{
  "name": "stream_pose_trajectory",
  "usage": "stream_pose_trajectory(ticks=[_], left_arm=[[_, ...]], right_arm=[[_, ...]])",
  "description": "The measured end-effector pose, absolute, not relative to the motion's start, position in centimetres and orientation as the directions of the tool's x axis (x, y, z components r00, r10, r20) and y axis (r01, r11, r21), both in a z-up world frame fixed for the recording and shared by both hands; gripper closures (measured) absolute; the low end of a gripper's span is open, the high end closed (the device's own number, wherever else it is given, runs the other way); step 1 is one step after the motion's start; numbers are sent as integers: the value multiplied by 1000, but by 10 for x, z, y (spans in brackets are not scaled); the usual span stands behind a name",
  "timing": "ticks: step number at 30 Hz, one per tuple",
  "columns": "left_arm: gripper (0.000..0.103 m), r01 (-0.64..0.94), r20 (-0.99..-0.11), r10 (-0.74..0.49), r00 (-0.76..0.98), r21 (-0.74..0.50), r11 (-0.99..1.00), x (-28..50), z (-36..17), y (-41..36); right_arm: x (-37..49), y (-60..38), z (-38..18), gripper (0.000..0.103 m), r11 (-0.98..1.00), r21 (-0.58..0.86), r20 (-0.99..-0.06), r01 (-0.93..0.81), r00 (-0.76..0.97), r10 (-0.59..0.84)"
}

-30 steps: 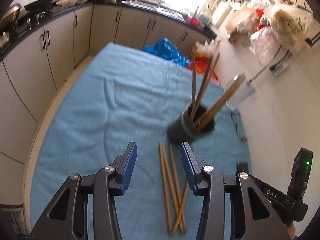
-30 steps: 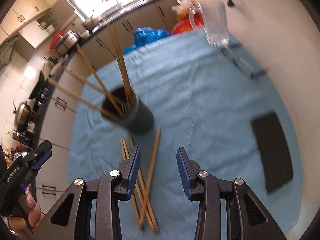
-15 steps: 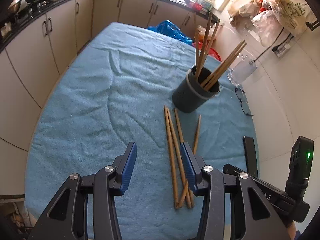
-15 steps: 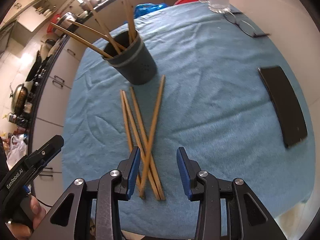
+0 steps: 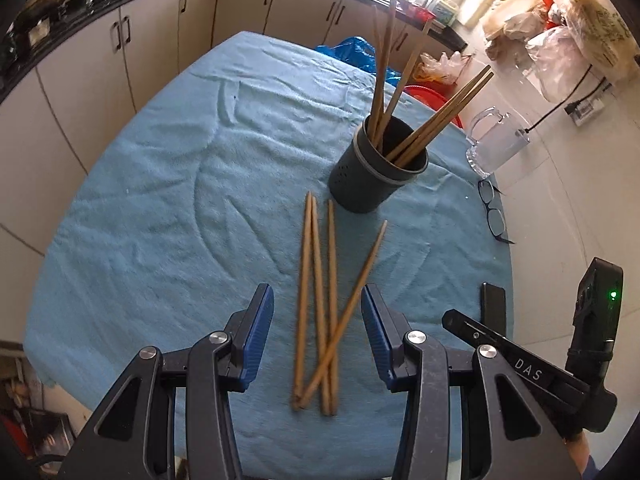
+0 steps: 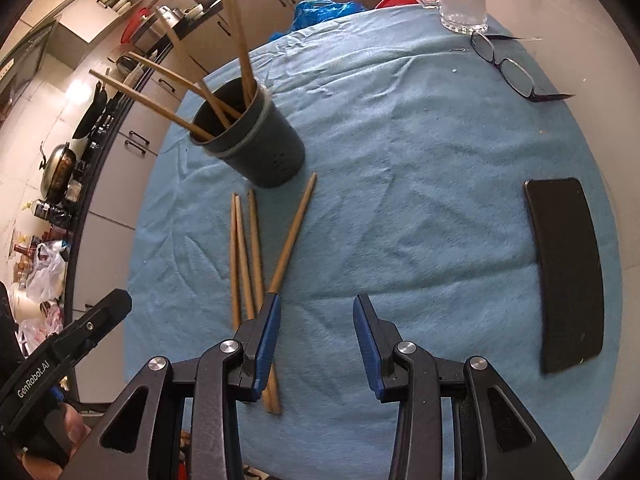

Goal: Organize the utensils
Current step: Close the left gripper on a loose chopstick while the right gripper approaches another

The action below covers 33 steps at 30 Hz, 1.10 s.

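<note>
Both grippers have drawn back and sunk toward the near edge of the worktop [image 5: 132, 208], which is covered in a light blue towelling cloth; a second ago the dark grey cylindrical utensil holder [image 5: 370, 178] stood close before both cameras, and it now stands well beyond the jaws. Four loose wooden chopsticks [image 5: 320, 304] lie on the cloth just in front of the holder, three roughly parallel and one crossing them at the near ends; several more already stand in the holder. The left gripper [image 5: 318, 334] now has the loose chopsticks framed between its jaws, which stand apart and empty above them. The right gripper [image 6: 316, 338] likewise has its jaws apart and holds nothing; the chopsticks lie beside and beneath its left jaw, not between the pair. Judgement: the task is partly done, and the left gripper is the better placed for the next pick-up. The right wrist view alone shows the whole of the flat black rectangular slab [image 6: 566, 274], probably a phone, and the person's hand [image 6: 74, 430] on the left gripper's handle; the left wrist view alone shows the bagged goods along the far wall. The clear glass mug [image 5: 496, 144] and the dark-framed spectacles [image 6: 508, 68] appear in both.
</note>
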<state>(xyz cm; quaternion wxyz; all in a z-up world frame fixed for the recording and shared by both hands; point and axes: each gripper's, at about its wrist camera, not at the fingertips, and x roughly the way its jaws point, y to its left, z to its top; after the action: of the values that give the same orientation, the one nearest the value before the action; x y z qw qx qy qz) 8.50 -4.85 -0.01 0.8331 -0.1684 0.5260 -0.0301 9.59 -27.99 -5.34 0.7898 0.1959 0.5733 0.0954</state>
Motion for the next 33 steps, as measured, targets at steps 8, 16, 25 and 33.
stream_pose_trajectory(ticks=[8, 16, 25, 33], left_arm=[[59, -195, -909, -253, 331, -328, 924, 88, -33, -53], [62, -180, -927, -281, 250, -330, 927, 125, -69, -45], [76, -143, -940, -285, 186, -313, 939, 168, -96, -45], [78, -87, -955, -237, 181, -255, 963, 192, -106, -53]], right_arm=[[97, -306, -72, 62, 890, 447, -867, 90, 290, 406], [90, -320, -69, 62, 880, 454, -860, 138, 326, 393], [67, -340, -68, 62, 874, 419, -879, 244, 352, 323], [57, -339, -64, 62, 878, 392, -888, 276, 360, 284]])
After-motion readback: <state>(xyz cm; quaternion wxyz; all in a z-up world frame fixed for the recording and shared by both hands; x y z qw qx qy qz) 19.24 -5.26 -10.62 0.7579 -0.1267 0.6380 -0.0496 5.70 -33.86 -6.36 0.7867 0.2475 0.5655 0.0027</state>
